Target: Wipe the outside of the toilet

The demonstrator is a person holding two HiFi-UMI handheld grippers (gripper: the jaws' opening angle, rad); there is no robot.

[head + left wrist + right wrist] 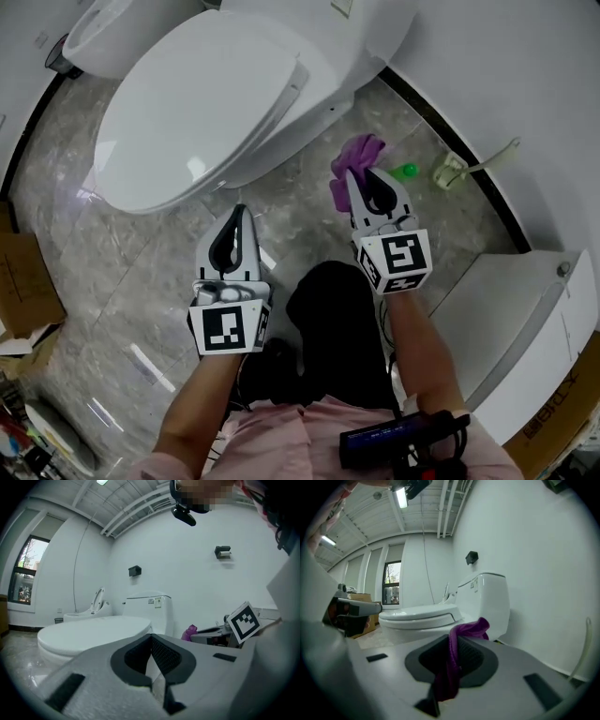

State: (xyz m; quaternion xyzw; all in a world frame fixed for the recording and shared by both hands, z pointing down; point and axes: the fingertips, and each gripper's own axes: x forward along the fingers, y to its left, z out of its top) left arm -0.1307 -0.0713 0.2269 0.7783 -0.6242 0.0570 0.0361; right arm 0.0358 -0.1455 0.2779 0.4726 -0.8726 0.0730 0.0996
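Observation:
A white toilet with its lid down stands on the marble floor ahead of me; it also shows as the toilet in the left gripper view and the toilet in the right gripper view. My right gripper is shut on a purple cloth, which hangs between its jaws as the cloth, just right of the toilet's base. My left gripper is shut with nothing in it, near the bowl's front.
A green toilet brush and a small green bottle lie by the right wall. Another white fixture stands at the right, a second toilet at the far left. Cardboard boxes sit at the left edge.

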